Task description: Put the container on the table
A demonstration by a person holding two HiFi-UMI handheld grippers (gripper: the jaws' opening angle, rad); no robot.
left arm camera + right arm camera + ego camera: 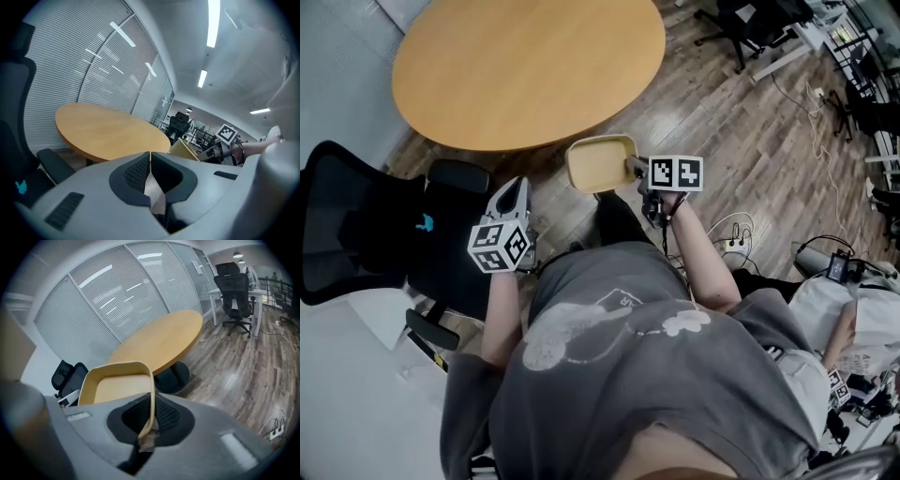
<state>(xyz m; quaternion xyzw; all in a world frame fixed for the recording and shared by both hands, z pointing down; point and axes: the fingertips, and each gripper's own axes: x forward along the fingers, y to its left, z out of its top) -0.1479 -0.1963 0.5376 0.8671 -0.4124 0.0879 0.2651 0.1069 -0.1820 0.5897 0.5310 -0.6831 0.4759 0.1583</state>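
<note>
- The container (600, 161), a shallow yellow tub with rounded corners, is held up in the air in front of the person, with nothing in it.
- In the head view it sits just short of the near edge of the round wooden surface (530, 66). It hangs over the wooden floor (750, 141) and is not resting on anything.
- The right gripper (639, 169) holds the container by its right-hand rim.
- In the right gripper view its fingers (168, 416) are pinching the thin wall of the container (119, 380), which runs up between them, with the open tub to their left.
- The right gripper points downward, and its marker cube (676, 172) sits just behind the container.
- The left gripper (514, 192) is lower and to the left, well apart from the container, with its marker cube (501, 247) facing up.
- In the left gripper view its fingers (136, 171) are pressed together with nothing between them.
- From that view the container (185, 149) shows as a tilted yellow edge to the right, past the rim of the surface (108, 133).
- The top of the surface is bare wood.
- A black office chair (356, 225) stands at the left, close to the left gripper and next to the surface.
- A white power strip (733, 242) with cables lies on the floor at the right.
- Slatted blinds (117, 291) cover the curved wall behind the surface (159, 341).
</note>
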